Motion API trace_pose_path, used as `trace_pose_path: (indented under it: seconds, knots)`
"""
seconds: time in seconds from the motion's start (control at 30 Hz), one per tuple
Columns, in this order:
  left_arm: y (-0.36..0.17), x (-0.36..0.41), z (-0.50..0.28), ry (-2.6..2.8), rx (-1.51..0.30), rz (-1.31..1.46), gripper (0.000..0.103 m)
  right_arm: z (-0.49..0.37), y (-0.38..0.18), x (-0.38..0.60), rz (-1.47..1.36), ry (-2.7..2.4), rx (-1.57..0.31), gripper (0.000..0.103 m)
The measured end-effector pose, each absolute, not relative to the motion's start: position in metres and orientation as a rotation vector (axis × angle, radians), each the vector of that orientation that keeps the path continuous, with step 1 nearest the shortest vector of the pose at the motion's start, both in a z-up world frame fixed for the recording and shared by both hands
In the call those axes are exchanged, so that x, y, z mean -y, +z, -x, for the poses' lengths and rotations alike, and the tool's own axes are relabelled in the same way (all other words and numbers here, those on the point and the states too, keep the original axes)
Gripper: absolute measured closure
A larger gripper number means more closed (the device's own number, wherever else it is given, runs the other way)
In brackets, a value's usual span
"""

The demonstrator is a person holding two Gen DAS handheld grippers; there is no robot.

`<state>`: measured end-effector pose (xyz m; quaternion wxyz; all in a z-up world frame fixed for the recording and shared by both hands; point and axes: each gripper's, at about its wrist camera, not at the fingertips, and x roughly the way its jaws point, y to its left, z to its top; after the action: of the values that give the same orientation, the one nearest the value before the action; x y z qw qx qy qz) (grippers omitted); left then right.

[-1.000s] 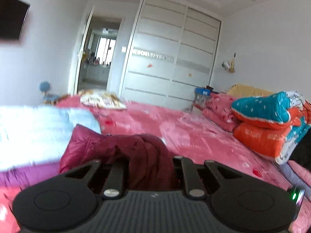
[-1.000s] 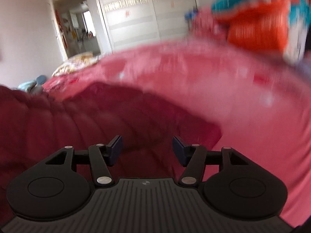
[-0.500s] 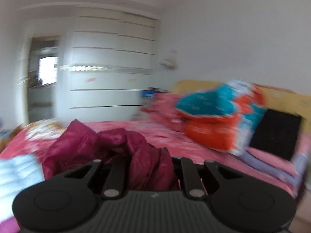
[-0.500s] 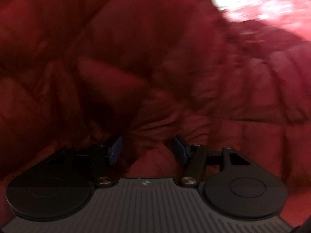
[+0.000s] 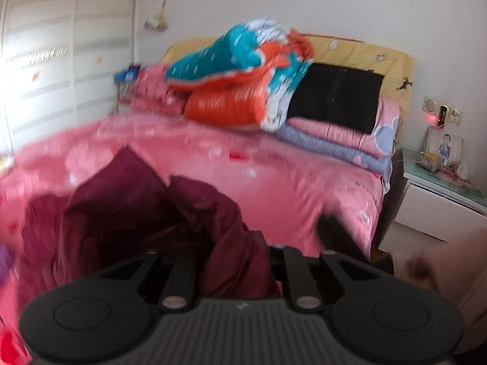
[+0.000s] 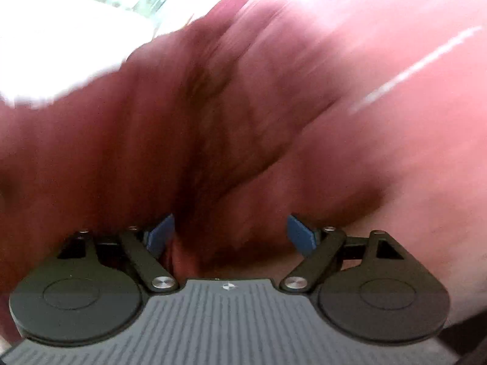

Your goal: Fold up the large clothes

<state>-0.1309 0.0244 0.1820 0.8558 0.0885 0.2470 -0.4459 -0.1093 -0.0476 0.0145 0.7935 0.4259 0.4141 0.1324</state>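
A dark maroon padded jacket (image 5: 121,210) lies bunched on the pink bed (image 5: 274,176). My left gripper (image 5: 236,261) is shut on a fold of the jacket, which fills the gap between its fingers and hides the tips. In the right wrist view the jacket (image 6: 213,115) fills nearly the whole blurred frame. My right gripper (image 6: 231,231) is open, its blue pads (image 6: 299,231) wide apart, pressed close against the fabric, with cloth lying between the jaws.
Folded quilts in teal and orange (image 5: 243,73), a black cloth (image 5: 334,97) and pink bedding (image 5: 334,133) are stacked at the headboard. A white nightstand (image 5: 441,194) stands right of the bed. A white wardrobe (image 5: 61,60) is at the left.
My left gripper has swung right with the jacket fold, the view going from the wardrobe and door to the headboard. My right gripper has opened wider against the jacket, which now looks lighter.
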Motion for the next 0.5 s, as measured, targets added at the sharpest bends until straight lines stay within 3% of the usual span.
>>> trace_pose_path:
  seconds: [0.1, 0.2, 0.5]
  knots:
    - [0.148, -0.040, 0.153, -0.913, -0.561, -0.166, 0.089, 0.110, 0.033, 0.087, -0.918, 0.119, -0.749, 0.000]
    - [0.126, -0.042, 0.164, -0.885, -0.606, -0.156, 0.089, 0.101, 0.066, 0.110, -0.735, 0.087, -0.650, 0.000]
    - [0.078, -0.027, 0.205, -0.779, -0.587, -0.248, 0.089, 0.032, 0.155, -0.038, -0.016, 0.589, -0.566, 0.000]
